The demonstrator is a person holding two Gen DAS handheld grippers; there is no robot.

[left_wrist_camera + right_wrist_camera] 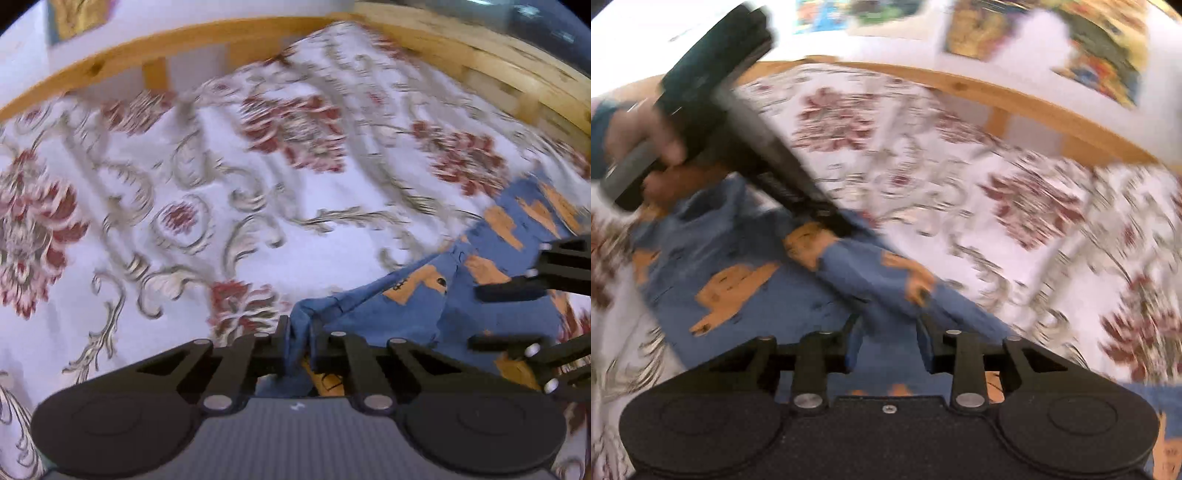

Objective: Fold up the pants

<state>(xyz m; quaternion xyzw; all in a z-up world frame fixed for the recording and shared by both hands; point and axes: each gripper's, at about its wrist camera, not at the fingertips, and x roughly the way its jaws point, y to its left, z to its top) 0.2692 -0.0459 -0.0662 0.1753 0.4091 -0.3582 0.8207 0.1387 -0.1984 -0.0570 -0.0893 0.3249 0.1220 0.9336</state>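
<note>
The blue pants (436, 299) with orange animal prints are lying spread on the floral bedspread (207, 192), inside the wooden bed frame (122, 59). The left tongs (300, 345) are pinching a bunched fold of the pants' edge. The right tongs (889, 345) are standing spread over the blue cloth (746, 280), nothing visibly clamped between them. In the right wrist view a hand (646, 144) is gripping the left tool's handle above the pants.
</note>
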